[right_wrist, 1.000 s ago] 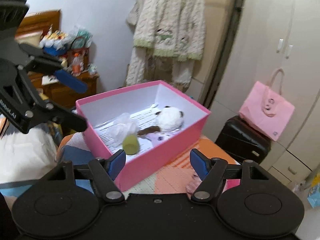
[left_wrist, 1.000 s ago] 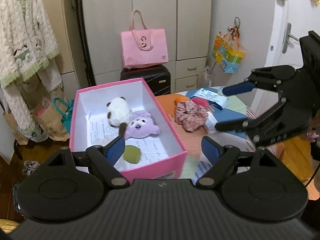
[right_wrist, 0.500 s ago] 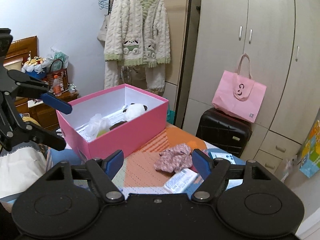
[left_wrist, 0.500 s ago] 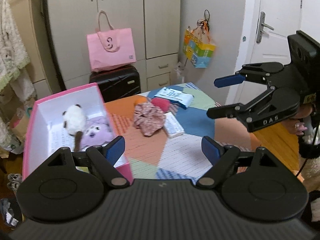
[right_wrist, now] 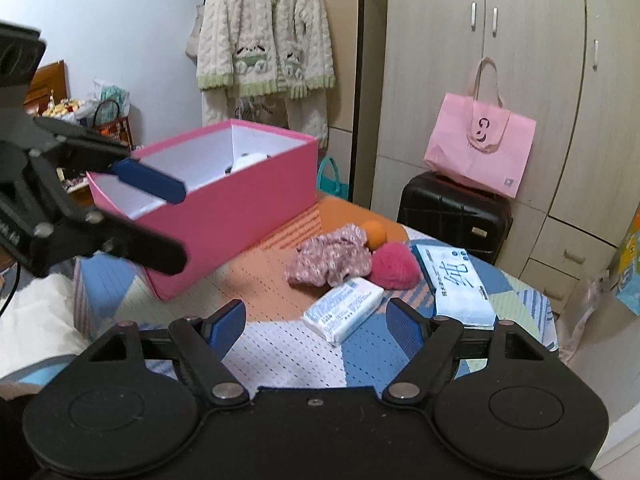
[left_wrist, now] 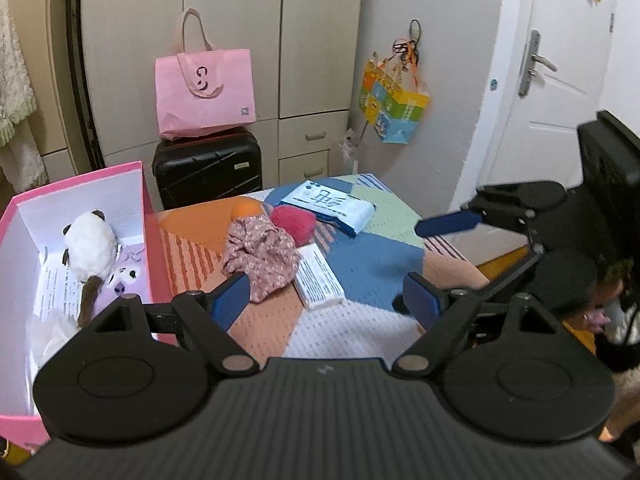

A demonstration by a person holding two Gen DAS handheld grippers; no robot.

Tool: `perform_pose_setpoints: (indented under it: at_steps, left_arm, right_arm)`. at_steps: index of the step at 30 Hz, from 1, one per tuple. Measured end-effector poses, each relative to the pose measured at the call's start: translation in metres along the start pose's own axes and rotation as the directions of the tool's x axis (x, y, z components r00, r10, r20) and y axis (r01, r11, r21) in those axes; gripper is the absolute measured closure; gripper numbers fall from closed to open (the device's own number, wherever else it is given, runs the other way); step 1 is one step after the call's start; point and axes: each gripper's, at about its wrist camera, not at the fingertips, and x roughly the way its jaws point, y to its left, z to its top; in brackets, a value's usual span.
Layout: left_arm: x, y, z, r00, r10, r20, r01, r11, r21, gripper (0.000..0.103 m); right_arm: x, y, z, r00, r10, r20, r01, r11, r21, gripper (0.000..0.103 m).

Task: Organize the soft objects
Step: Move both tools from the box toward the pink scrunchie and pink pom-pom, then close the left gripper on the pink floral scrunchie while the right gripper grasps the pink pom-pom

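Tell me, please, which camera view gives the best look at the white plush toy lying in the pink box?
The left wrist view: it looks down into the pink box, showing the white plush toy with its dark ears and brown tail. The right wrist view shows only a white sliver above the box's near wall.

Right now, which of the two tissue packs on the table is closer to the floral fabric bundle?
The small white pack, lying right beside the floral bundle. The bigger blue-and-white pack sits farther off, past the pink pom-pom.

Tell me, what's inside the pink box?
In the box lie a white plush, a purple plush and printed paper. The left tongs' body hides its near end.
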Motion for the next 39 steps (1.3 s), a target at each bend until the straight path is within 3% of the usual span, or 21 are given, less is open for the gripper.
perform_pose_setpoints:
  at_steps: [11, 18, 30, 34, 36, 39]
  left_arm:
    - [0.052, 0.000, 0.003, 0.996, 0.088, 0.017, -0.088, 0.996, -0.004, 0.019]
    - [0.083, 0.013, 0.005, 0.996, 0.092, 0.005, -0.091, 0.992, -0.090, 0.019]
    - [0.127, 0.035, 0.016, 0.984, 0.176, 0.029, -0.165, 0.958, -0.236, 0.021]
    - [0.141, 0.041, 0.015, 0.983, 0.183, 0.008, -0.175, 0.952, -0.251, 0.026]
    - [0.148, 0.044, 0.013, 0.980, 0.201, -0.012, -0.196, 0.943, -0.269, 0.033]
    - [0.157, 0.048, 0.008, 0.976, 0.214, -0.030, -0.214, 0.932, -0.292, 0.035]
  right_arm:
    - [0.039, -0.020, -0.010, 0.999, 0.002, -0.042, 0.000, 1.000, 0.029, 0.022]
    - [0.065, -0.026, -0.013, 0.998, -0.006, -0.059, 0.009, 0.999, 0.038, 0.021]
    - [0.092, -0.070, -0.002, 0.997, -0.078, 0.022, 0.076, 0.993, 0.088, 0.023]
    - [0.099, -0.086, 0.002, 0.997, -0.069, 0.035, 0.065, 0.994, 0.091, 0.040]
    - [0.107, -0.086, 0.006, 0.998, -0.065, 0.022, 0.064, 0.997, 0.050, 0.061]
    - [0.116, -0.093, 0.012, 0.998, -0.061, 0.028, 0.059, 0.997, 0.047, 0.063]
